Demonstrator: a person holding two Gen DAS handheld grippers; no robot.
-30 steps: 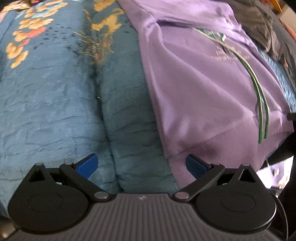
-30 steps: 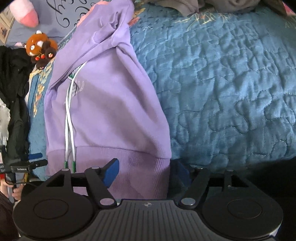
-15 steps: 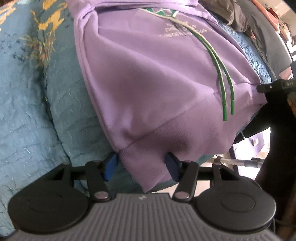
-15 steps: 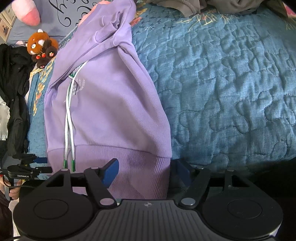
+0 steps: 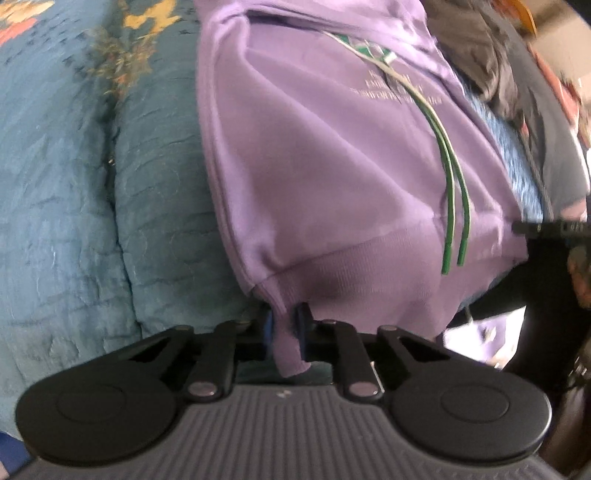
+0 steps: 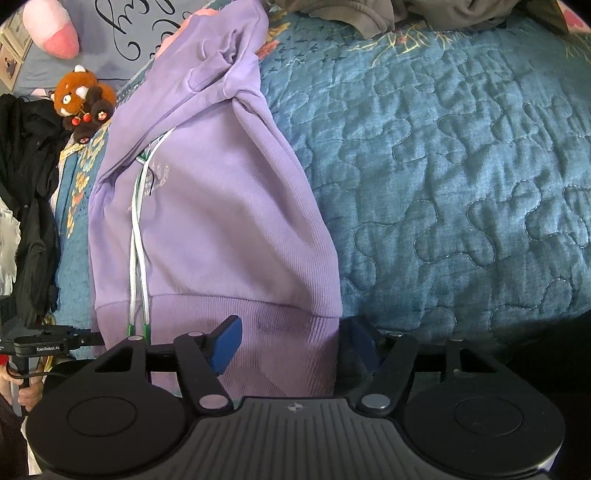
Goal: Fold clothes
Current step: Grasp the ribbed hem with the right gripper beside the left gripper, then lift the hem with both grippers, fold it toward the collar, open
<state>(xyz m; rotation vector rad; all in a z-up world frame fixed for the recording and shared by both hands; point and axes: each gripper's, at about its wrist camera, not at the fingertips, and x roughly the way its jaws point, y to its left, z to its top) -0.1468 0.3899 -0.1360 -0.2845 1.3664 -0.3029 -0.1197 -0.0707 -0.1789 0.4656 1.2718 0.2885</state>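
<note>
A purple hoodie (image 5: 332, 155) with green-tipped white drawstrings (image 5: 454, 221) lies lengthwise on a blue quilted bedspread (image 5: 74, 184), its ribbed hem hanging over the near edge. My left gripper (image 5: 283, 325) is shut on the hem's left corner, which is pinched between the blue pads. In the right wrist view the same hoodie (image 6: 221, 221) fills the left half. My right gripper (image 6: 291, 341) stands open with the hem's right corner between its fingers, and the right pad (image 6: 360, 341) sits just outside the cloth's edge.
Grey and dark clothes (image 6: 388, 14) are piled at the far end of the bedspread (image 6: 461, 166). A red panda plush toy (image 6: 83, 98) and dark hanging garments (image 6: 29, 203) are to the left. The other gripper (image 6: 51, 341) shows at the left edge.
My left gripper moved right onto the hem's corner and went from open to shut on it. My right gripper stayed open around the hem's right corner, barely moving.
</note>
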